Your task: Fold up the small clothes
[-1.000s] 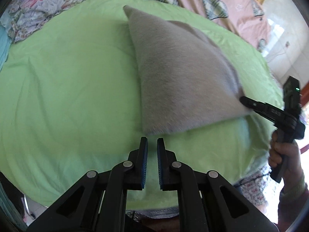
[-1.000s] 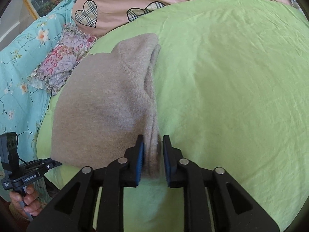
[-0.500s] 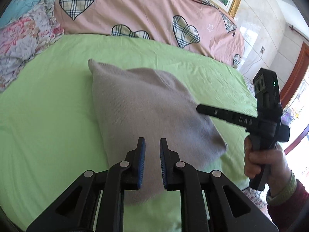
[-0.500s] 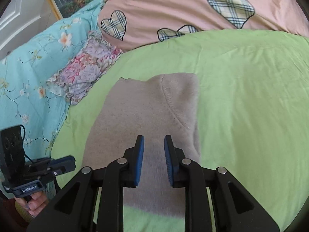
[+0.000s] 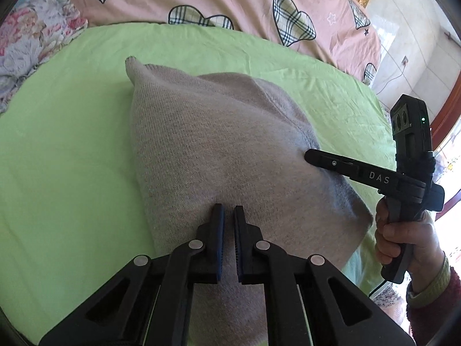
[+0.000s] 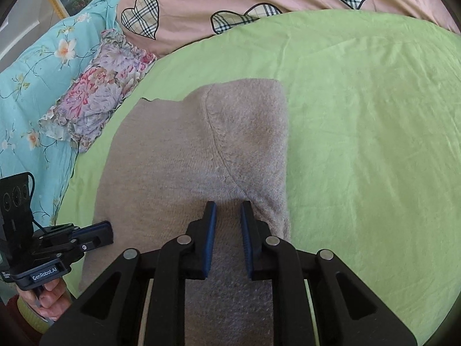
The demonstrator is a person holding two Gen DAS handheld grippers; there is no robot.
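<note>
Left tongs (image 5: pixel 227 216) nearly closed, right tongs (image 6: pixel 227 216) closing; both empty above grey sweater (image 6: pixel 196 150). Risk: snagging and dragging the fold apart.

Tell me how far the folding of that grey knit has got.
Done: the grey knit lies on the green sheet with one side already folded in. In hand: both tools hover over its near end, the left tool shut, the right tool closing, neither gripping cloth. Left: probably the end-to-end fold.

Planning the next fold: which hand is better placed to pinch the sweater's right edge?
Likely right: right gripper, jaws closing on nothing, hovers beside that edge of the grey sweater; left gripper is shut.
</note>
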